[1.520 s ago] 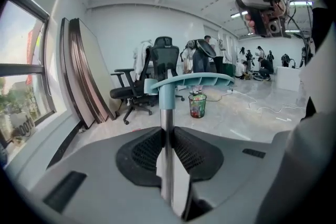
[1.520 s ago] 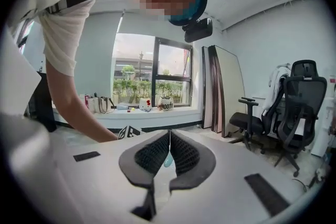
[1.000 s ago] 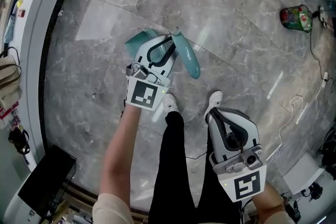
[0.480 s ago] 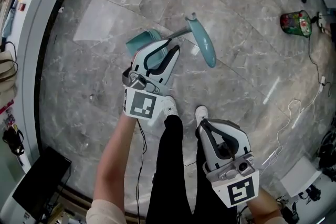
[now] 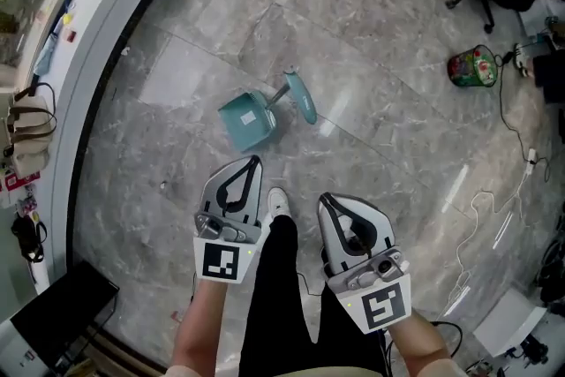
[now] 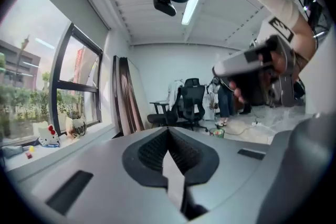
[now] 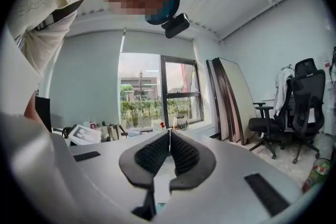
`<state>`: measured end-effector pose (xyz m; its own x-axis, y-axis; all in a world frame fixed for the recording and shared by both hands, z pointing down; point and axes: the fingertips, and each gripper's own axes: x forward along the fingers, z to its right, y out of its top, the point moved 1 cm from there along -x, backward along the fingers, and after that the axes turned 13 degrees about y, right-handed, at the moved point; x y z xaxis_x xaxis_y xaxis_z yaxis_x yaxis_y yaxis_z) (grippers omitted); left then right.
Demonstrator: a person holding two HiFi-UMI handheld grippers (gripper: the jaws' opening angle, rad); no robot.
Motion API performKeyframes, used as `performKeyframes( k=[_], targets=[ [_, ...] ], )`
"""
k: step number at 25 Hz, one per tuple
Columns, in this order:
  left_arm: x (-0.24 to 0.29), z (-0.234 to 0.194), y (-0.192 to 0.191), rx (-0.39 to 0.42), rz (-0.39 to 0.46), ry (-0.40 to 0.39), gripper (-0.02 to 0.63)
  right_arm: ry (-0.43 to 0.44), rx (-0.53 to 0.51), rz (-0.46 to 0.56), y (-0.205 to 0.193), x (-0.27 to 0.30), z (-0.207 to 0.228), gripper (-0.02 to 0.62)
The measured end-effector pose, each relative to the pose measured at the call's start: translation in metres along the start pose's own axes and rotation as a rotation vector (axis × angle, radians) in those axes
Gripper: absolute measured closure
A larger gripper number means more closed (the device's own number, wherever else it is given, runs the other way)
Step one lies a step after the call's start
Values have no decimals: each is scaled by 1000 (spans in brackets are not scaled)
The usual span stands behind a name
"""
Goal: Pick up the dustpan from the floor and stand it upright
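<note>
Pressing together with nothing between them, the jaws of the left gripper [image 5: 254,161] are meeting at their tips. The jaws of the right gripper [image 5: 327,199] are likewise closing a loop on empty air. Both gripper views are looking level across the room at a window and office chairs, so neither is showing the task's object. Both forearms are being cut off by the lower edge of the head view.

Both hands are holding their grippers side by side, close to the body, above the person's black trousers and one white shoe [image 5: 277,200]. The jaws are pointing away from the person.

The teal dustpan [image 5: 248,121] is sitting on the marble floor [image 5: 397,128], well apart from both grippers, its handle running up and to the right. Whether it is standing fully upright is not showing from overhead.

A second ago the left gripper was over the dustpan's handle with jaws spread; it is now drawn back and closed.
</note>
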<state>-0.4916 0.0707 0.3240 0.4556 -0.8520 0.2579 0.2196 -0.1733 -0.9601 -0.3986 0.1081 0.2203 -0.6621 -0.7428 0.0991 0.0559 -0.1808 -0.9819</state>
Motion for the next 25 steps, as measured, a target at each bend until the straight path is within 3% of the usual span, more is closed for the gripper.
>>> performKeyframes(
  k=[2,6,12,15,18,21,22,25],
  targets=[
    [-25,16,64,-67,79,47,595,28,-5,57,29,-14,-1,577],
    [-67,82,176,-33,195,58,595,78,23,113,89,-75,-2,577],
    [-136,184,285,12,249,100,595,135,-11,138,179,-199,-8,577],
    [-159,215,322,-44,274,129,595,141,-57,128,206,-251,-4,577],
    [-180,250,333,-64,247,123,595,106,-72,190,233,-293,-9,577],
    [-204,274,331,100,215,48,595,98,-104,170,237,-319,-24,577],
    [-211,274,334,107,223,51,595,100,-115,143,235,-325,-27,577],
    [-228,266,348,-20,296,128,595,118,-122,117,234,-333,-41,577]
  ],
)
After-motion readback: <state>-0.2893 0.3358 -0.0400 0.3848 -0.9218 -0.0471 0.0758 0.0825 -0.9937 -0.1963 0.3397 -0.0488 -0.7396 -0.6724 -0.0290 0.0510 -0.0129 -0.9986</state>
